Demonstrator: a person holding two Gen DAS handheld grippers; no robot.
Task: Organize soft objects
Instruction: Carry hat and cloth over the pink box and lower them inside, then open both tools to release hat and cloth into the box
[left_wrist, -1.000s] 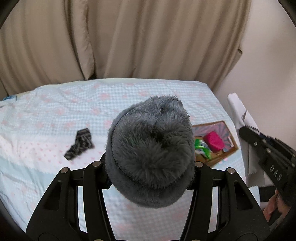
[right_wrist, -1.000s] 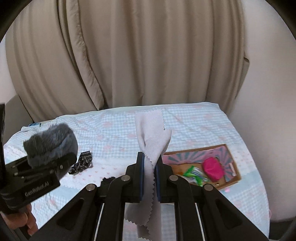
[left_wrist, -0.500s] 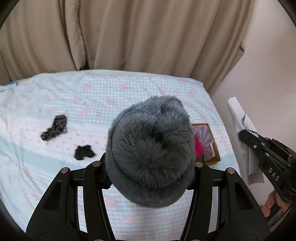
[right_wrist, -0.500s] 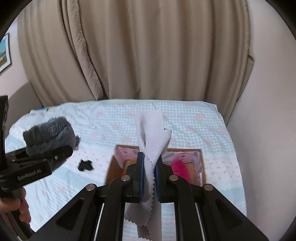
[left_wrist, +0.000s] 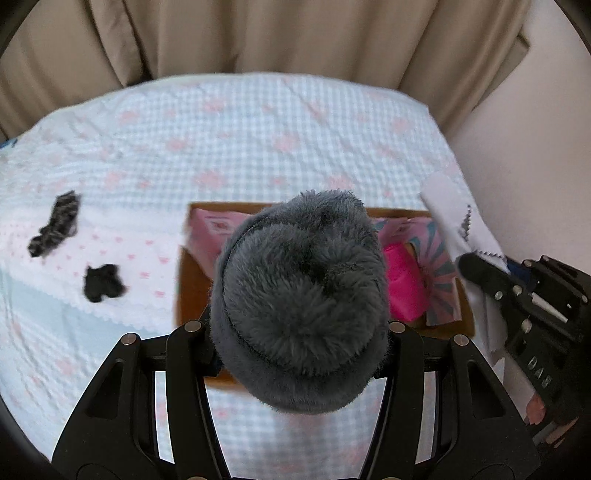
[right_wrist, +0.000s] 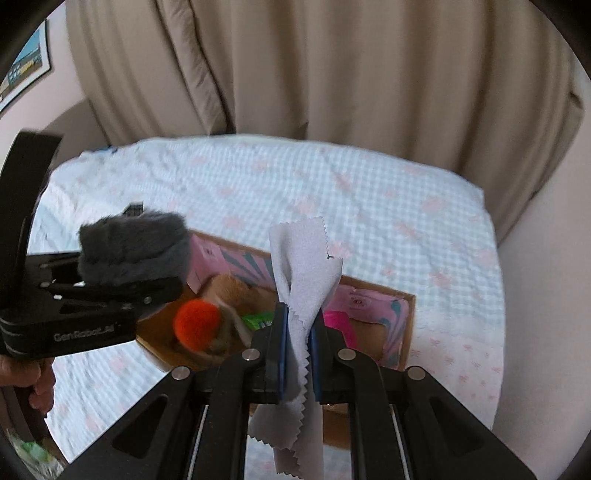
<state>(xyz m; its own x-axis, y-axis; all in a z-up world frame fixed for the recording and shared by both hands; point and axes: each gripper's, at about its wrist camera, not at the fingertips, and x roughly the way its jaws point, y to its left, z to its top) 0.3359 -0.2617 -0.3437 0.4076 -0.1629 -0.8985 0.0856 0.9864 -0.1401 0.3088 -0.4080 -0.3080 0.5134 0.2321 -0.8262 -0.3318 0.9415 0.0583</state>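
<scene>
A bed (left_wrist: 258, 122) in checked sheets fronts beige curtains (right_wrist: 332, 74). The left gripper (left_wrist: 295, 328) pinches a grey furry hat (left_wrist: 301, 306) and the right gripper (right_wrist: 298, 328) a pale cloth (right_wrist: 304, 266), both above the part-filled cardboard box (right_wrist: 404, 332); two dark pieces (left_wrist: 101, 282) remain near the bed's left edge.

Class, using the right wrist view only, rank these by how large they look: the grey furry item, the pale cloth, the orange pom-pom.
1. Pale cloth, though it sits nearest the camera, so its rank is unsure.
2. Grey furry item.
3. Orange pom-pom.
</scene>
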